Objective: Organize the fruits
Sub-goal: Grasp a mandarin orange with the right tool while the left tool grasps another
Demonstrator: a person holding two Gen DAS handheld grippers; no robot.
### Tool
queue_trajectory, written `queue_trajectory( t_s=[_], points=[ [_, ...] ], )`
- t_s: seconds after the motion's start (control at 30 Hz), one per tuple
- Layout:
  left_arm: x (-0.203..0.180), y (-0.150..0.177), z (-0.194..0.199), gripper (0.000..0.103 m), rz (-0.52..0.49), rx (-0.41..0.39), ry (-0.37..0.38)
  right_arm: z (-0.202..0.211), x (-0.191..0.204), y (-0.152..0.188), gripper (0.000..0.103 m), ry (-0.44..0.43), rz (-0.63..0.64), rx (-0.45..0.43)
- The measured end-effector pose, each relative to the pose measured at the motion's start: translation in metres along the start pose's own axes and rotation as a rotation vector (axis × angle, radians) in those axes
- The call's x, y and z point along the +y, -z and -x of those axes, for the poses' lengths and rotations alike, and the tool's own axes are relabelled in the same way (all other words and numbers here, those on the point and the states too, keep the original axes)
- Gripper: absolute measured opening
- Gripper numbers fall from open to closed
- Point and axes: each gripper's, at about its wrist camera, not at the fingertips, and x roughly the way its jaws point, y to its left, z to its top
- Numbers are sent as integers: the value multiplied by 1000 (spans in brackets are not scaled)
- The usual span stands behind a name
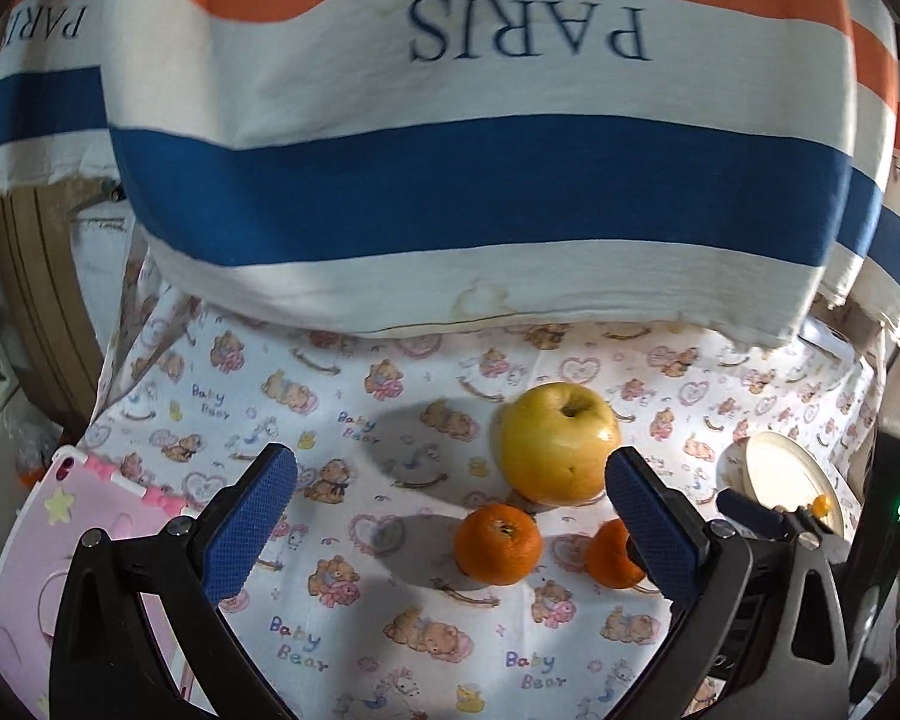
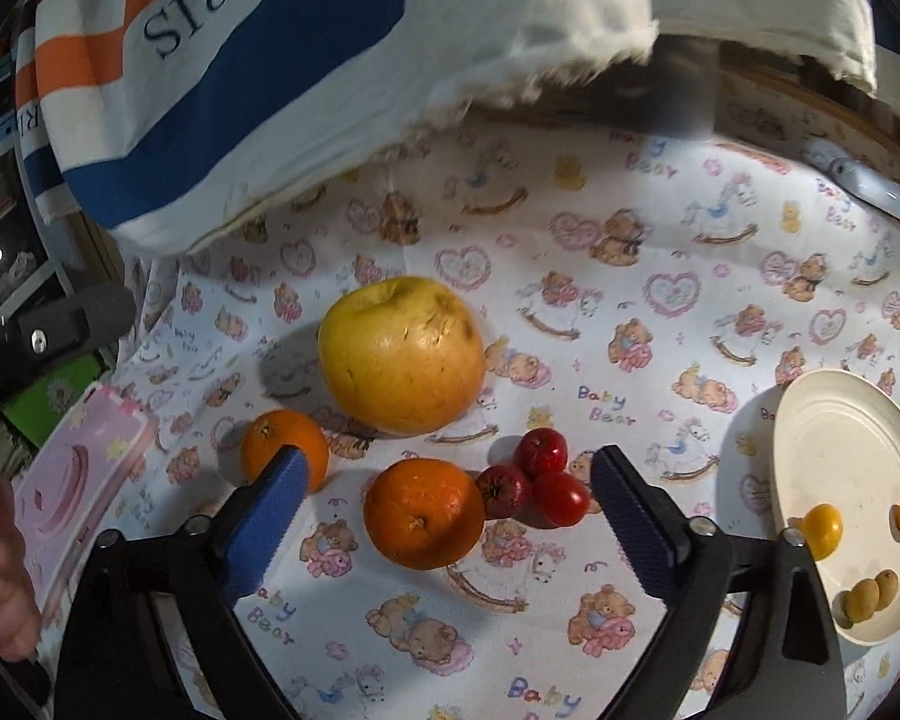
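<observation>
Your right gripper (image 2: 447, 480) gapes over the orange (image 2: 423, 513), pads not touching. Your left gripper (image 1: 450, 480) is wide too, nothing held. Plate (image 2: 840, 420) holds small yellowish fruits, maybe tomatoes.

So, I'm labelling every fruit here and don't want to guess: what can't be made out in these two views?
- Left wrist view: the second orange is partly hidden behind the left gripper finger.
- Left wrist view: the plate is cut off by the right gripper's frame, its contents mostly hidden.
- Right wrist view: the small brownish fruits on the plate are too small to identify.
- Right wrist view: the pink tray is cut off at the left.
</observation>
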Motion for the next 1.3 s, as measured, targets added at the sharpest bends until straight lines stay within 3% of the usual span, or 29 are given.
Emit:
queue_trajectory(
  t_s=[0.27,0.7,0.8,0.93,1.03,1.3],
  points=[
    [2,2,-9,102,7,29,-8,-12,6,6,78,-24,38,53],
    [-4,6,-13,102,-5,48,7,-20,26,15,54,25,160,81],
    [-5,6,-14,102,-9,50,5,-25,31,20,53,63,201,93],
    [-5,8,-15,102,-13,52,4,-25,26,20,51,41,156,90],
    [-5,9,-16,102,-16,49,-2,-18,21,19,51,36,141,55],
    [-10,13,-21,102,-49,41,-2,22,9,11,51,65,88,-189]
  ],
)
